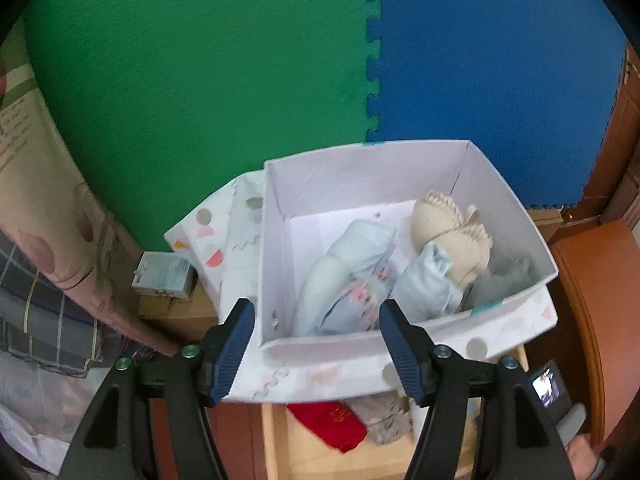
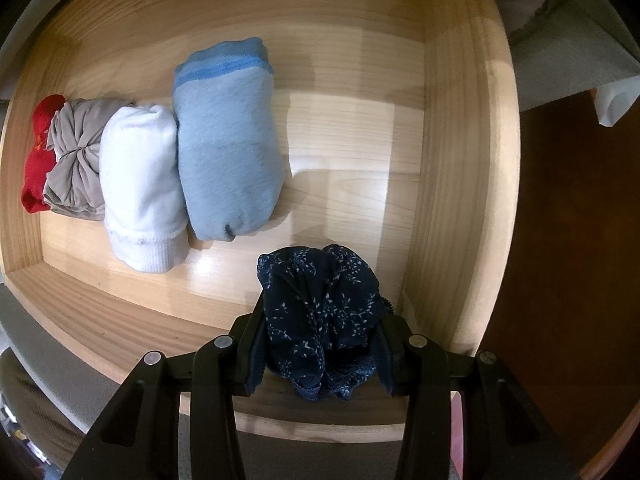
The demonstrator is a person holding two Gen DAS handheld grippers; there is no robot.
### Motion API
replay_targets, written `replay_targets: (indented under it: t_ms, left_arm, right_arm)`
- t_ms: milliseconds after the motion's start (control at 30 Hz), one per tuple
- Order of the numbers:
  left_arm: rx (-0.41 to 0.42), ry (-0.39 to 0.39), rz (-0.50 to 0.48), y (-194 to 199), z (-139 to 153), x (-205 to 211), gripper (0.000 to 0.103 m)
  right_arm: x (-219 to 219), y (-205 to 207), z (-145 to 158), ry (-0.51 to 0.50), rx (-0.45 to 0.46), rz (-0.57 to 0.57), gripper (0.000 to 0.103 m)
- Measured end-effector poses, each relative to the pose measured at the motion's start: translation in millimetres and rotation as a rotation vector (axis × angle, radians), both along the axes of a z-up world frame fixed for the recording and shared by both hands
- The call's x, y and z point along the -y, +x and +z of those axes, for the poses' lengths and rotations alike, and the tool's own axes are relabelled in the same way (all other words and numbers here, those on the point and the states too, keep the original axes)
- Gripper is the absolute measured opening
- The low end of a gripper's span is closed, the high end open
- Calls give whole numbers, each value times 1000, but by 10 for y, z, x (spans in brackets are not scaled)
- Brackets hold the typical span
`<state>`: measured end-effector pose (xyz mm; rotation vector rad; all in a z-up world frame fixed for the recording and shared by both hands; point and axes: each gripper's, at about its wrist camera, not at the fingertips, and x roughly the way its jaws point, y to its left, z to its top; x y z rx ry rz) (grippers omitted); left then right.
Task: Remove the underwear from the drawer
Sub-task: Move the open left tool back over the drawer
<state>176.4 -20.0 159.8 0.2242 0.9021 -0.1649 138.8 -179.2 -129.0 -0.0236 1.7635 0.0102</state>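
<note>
In the right wrist view my right gripper (image 2: pixel 320 344) is shut on a dark navy floral underwear (image 2: pixel 320 312), held over the wooden drawer (image 2: pixel 456 184). On the drawer floor lie a light blue roll (image 2: pixel 228 152), a white roll (image 2: pixel 140 188), a grey piece (image 2: pixel 76 156) and a red piece (image 2: pixel 38 148). In the left wrist view my left gripper (image 1: pixel 316 348) stands open with nothing between its fingers, just in front of a white box (image 1: pixel 360 176). The box holds pale blue rolls (image 1: pixel 352 276), a beige piece (image 1: pixel 452 232) and a grey piece (image 1: pixel 504 284).
The box sits on its patterned lid (image 1: pixel 224 240) above the drawer, where a red piece (image 1: pixel 332 424) and a grey piece (image 1: pixel 384 416) show. Green (image 1: pixel 200 100) and blue (image 1: pixel 496 60) foam mats lie beyond. A small carton (image 1: pixel 164 276) and bedding (image 1: pixel 48 312) are at left.
</note>
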Motion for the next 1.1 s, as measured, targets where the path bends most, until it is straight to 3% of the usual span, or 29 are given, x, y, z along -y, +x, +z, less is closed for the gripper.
replay_targets:
  t_ms: [300, 533, 733, 933, 1100]
  left_arm:
    - [-17, 18, 44, -516, -329, -442, 66]
    - [-112, 11, 123, -861, -1133, -683, 66]
    - [-166, 3, 167, -991, -1629, -725, 66]
    - [-208, -8, 179, -1015, -1901, -694, 66]
    - [-227, -24, 202, -978, -1958, -708, 66]
  right_arm:
    - [-91, 36, 59, -20, 18, 17, 41]
    - [-183, 39, 125, -31, 41, 31, 41]
    - [-179, -15, 198, -25, 62, 27, 41]
    - [-140, -30, 287, -33, 76, 27, 41]
    - [-119, 2, 321, -35, 90, 26, 41]
